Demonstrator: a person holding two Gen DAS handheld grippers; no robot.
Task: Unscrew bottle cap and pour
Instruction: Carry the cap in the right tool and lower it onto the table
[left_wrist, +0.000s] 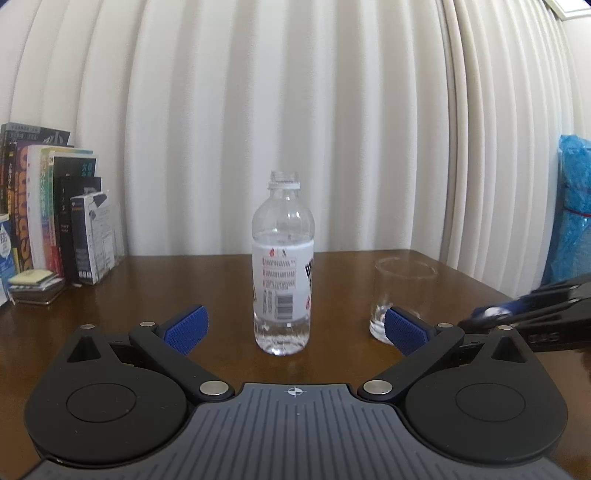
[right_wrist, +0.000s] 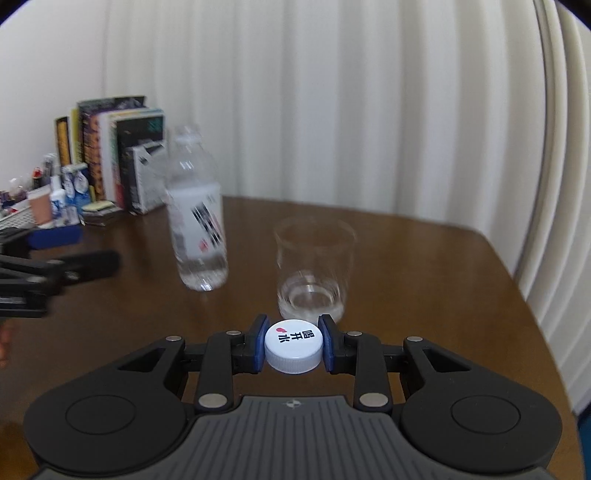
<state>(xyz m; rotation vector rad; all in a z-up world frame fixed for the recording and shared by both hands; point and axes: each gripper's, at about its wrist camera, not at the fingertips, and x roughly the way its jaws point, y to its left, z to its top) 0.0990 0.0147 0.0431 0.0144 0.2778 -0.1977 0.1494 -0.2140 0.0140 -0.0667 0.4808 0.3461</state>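
A clear plastic water bottle (left_wrist: 282, 266) with a white label stands upright on the brown table, its neck uncapped; it holds water up to about the label top. It also shows in the right wrist view (right_wrist: 197, 218). My left gripper (left_wrist: 295, 326) is open, its blue pads either side of the bottle's base, a little short of it. My right gripper (right_wrist: 293, 345) is shut on the white bottle cap (right_wrist: 293, 345), held low over the table in front of a clear glass (right_wrist: 314, 266). The glass (left_wrist: 402, 295) stands right of the bottle.
Books and boxes (left_wrist: 55, 210) stand at the table's back left with a small tin (left_wrist: 35, 290). A white curtain (left_wrist: 295, 110) hangs behind. A blue bag (left_wrist: 574, 206) sits beyond the table's right edge. The right gripper (left_wrist: 532, 314) enters the left wrist view at right.
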